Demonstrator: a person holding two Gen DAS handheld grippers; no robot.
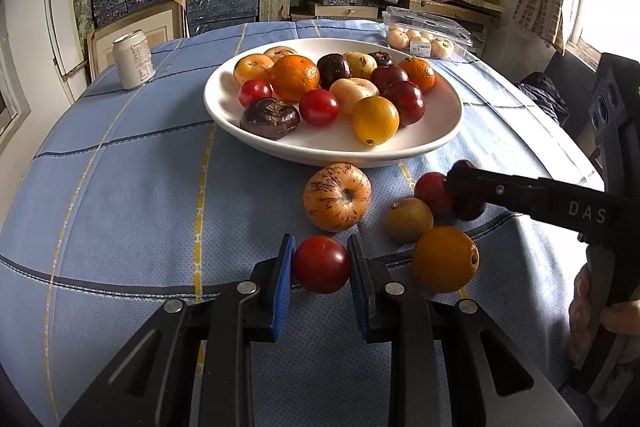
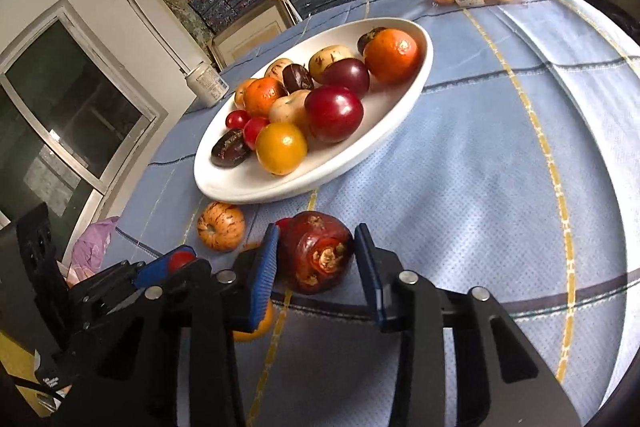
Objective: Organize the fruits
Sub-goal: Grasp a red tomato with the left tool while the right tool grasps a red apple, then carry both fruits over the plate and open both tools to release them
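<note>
The right tool [image 1: 466, 187] hides most of a dark fruit [image 1: 472, 211] behind it.

1. My left gripper [image 1: 321, 264] points down at the table, just short of the white plate [image 1: 448, 131]; its blue pads [image 1: 282, 287] press both flanks of a red tomato [image 1: 322, 264].
2. My right gripper [image 2: 316, 259], near the plate's front rim, has its jaws drawn in on a dark red fruit [image 2: 316, 253]; the left pad touches, while contact at the right pad is unclear.
3. A hand [image 1: 600, 319] grasps the right gripper's handle, seen at the left wrist view's right edge.
</note>
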